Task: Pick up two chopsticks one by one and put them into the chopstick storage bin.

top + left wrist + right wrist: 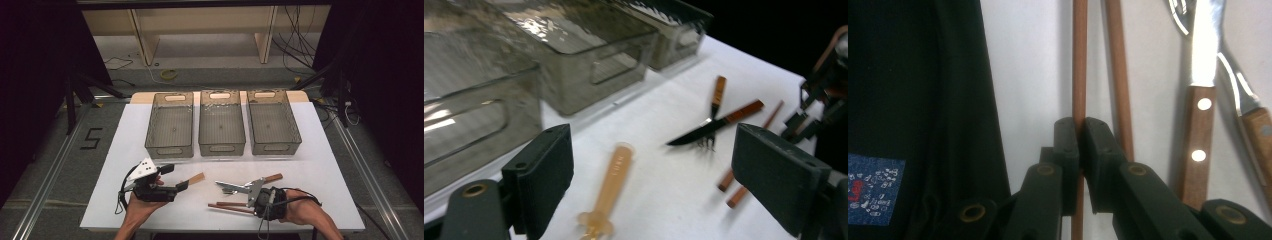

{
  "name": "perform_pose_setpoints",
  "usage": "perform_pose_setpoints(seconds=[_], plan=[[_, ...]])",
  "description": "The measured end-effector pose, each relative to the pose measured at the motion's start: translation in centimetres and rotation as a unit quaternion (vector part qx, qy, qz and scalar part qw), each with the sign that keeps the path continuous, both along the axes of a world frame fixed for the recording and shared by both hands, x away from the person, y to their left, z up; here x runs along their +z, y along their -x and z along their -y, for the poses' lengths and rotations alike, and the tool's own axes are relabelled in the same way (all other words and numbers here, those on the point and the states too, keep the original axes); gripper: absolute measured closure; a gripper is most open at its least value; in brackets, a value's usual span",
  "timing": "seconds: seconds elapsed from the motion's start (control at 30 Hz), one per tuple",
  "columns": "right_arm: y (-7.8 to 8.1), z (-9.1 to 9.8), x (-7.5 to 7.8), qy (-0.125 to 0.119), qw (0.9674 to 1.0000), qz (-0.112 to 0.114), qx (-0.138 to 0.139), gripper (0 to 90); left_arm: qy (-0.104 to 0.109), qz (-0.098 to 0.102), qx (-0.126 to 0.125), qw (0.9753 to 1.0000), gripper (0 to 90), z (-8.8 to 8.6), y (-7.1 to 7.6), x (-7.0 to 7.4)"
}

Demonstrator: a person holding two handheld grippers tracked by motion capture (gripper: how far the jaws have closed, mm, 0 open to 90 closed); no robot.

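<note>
My right gripper [248,204] [1081,131] lies low at the front right of the white table, shut on one brown chopstick [1079,60]. A second chopstick [1118,75] lies right beside the first, outside the jaws. Both chopsticks [225,206] point left from the gripper. A knife [232,187] [1205,50] and a fork [1243,95] with wooden handles lie crossed just beyond them. My left gripper [176,177] [654,150] is open at the front left. A pale wooden-handled utensil [196,178] [614,180] lies on the table between its wide jaws, untouched.
Three see-through grey bins stand side by side at the back of the table: left [169,150], middle [222,148], right [276,147]. Dark fabric [923,100] with a blue patch hangs at the left of the right gripper view.
</note>
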State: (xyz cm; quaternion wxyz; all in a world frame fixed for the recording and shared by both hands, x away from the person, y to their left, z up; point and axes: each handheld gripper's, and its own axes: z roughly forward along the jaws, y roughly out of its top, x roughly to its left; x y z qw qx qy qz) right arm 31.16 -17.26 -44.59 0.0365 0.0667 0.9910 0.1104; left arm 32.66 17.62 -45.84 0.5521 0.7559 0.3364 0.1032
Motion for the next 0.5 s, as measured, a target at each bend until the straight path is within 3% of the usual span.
perform_pose_setpoints(seconds=[0.1, 0.2, 0.33, 0.5], plan=[[0.0, -0.1, 0.4, -0.007, 1.0000, 0.007, -0.001, 85.3, -0.020, -0.008, -0.033, 0.9992, 16.3, 1.2, 0.2, 0.7], [-0.1, -0.5, 1.1, -0.013, 0.9998, 0.015, 0.004, 85.3, -0.059, -0.004, -0.066, 0.9960, 16.7, 2.9, 0.6, 1.2], [0.0, -1.2, 1.5, -0.011, 0.9997, 0.020, 0.008, 85.3, -0.115, -0.010, -0.103, 0.9879, 17.0, 5.0, 0.8, 1.1], [-0.1, -1.6, 1.8, -0.016, 0.9994, 0.027, 0.017, 85.3, -0.153, -0.027, -0.131, 0.9792, 18.6, 6.5, 0.8, 0.8]])
